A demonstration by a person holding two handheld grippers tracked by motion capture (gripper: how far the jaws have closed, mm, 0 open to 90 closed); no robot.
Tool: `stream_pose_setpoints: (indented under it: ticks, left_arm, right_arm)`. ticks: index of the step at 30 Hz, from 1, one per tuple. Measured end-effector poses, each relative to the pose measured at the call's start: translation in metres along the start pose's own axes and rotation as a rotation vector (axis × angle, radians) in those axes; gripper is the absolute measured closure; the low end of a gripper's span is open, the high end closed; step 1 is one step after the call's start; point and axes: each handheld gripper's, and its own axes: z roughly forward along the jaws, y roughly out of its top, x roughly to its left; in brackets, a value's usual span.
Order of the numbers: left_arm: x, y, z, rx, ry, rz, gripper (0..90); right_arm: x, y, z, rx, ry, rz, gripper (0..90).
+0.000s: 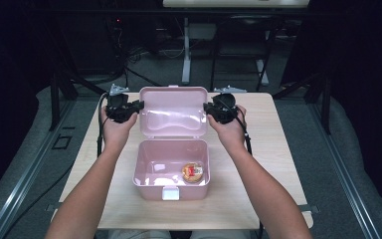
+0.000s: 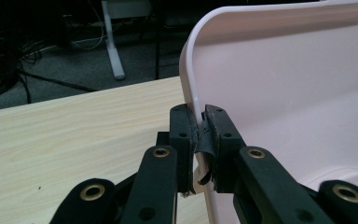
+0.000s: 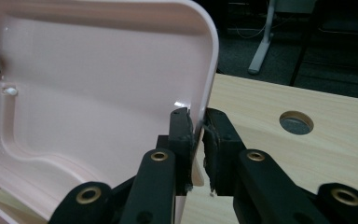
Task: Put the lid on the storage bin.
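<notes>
Two grippers are engaged on the same item, one at each side of it. From the high view, you hold the left gripper (image 1: 140, 105) against the left edge of the raised lid (image 1: 172, 110) of a pink box (image 1: 171, 172), and the right gripper (image 1: 205, 108) against the lid's right edge; the lid stands upright between the two tools, hinged at the back of the open box body. That body sits on the wooden table (image 1: 258, 149), on your side of both grippers, and a small round packet (image 1: 192, 173) with a red label lies inside it, toward its right front. In the left gripper view, your jaws are clamped on the lid's rim (image 2: 196, 105), one pad on the outside and one on the inside face, with the rim running up between them; the lid's inner surface spreads off to the right of the tool and the table to its left. In the right gripper view, the jaws are likewise closed on the lid's rim (image 3: 200, 112), the lid's inner face lying to the left of the tool, and a round hole (image 3: 296, 122) in the tabletop lying off to its right.
</notes>
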Motion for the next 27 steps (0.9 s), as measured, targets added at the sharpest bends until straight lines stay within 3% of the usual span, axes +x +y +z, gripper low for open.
stream_pose_setpoints:
  ticks: [8, 14, 27]
  left_arm:
    - [0.000, 0.000, -0.008, -0.020, -0.016, -0.004, 83.2]
    - [0.001, 0.000, -0.016, -0.036, -0.033, -0.020, 84.1]
    - [-0.005, 0.000, -0.041, -0.061, -0.049, 0.026, 84.2]
  right_arm:
    - [0.001, 0.010, -0.003, -0.024, -0.014, 0.007, 83.8]
    - [0.003, 0.011, -0.011, -0.033, 0.004, 0.013, 85.0]
    - [0.012, 0.010, -0.029, -0.063, 0.013, -0.034, 85.2]
